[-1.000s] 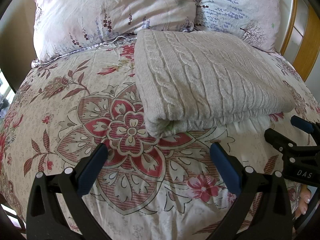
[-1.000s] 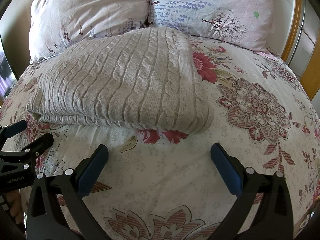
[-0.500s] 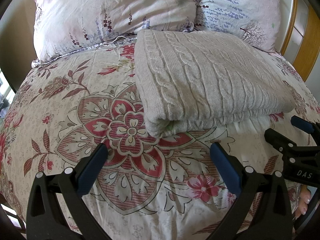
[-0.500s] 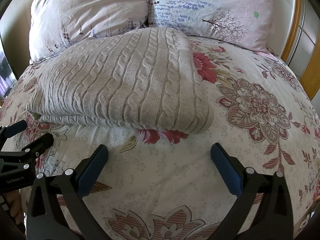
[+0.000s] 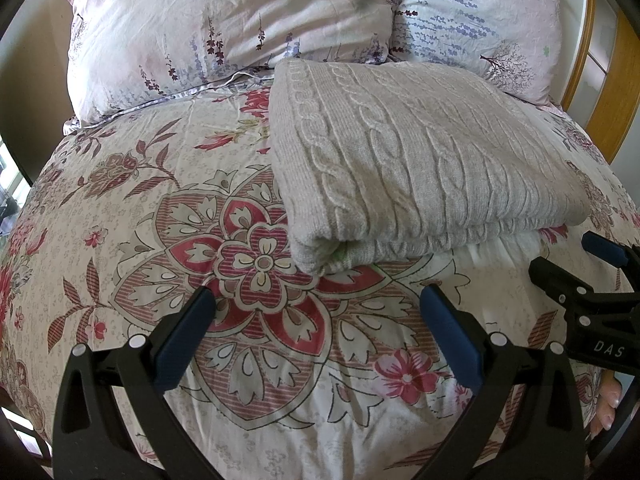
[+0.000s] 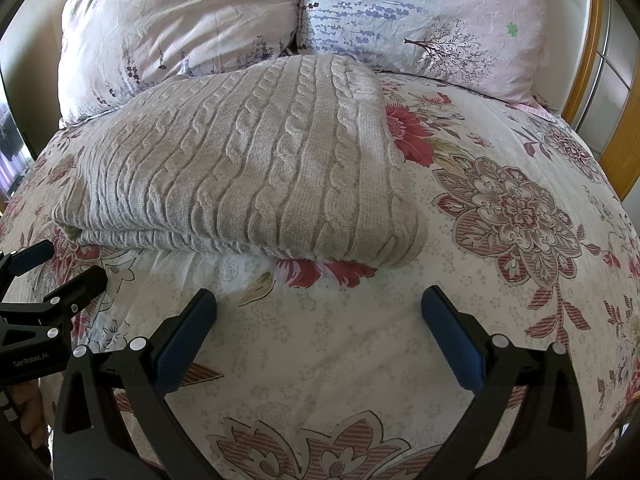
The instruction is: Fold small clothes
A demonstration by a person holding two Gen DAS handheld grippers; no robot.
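A grey cable-knit sweater lies folded into a thick rectangle on the floral bed cover. It also shows in the right wrist view. My left gripper is open and empty, held a short way in front of the sweater's near left corner. My right gripper is open and empty, in front of the sweater's near right edge. Each gripper shows at the edge of the other's view: the right one and the left one.
Two floral pillows lean at the head of the bed behind the sweater. A wooden headboard frame stands at the right. Bed cover lies bare to the right of the sweater.
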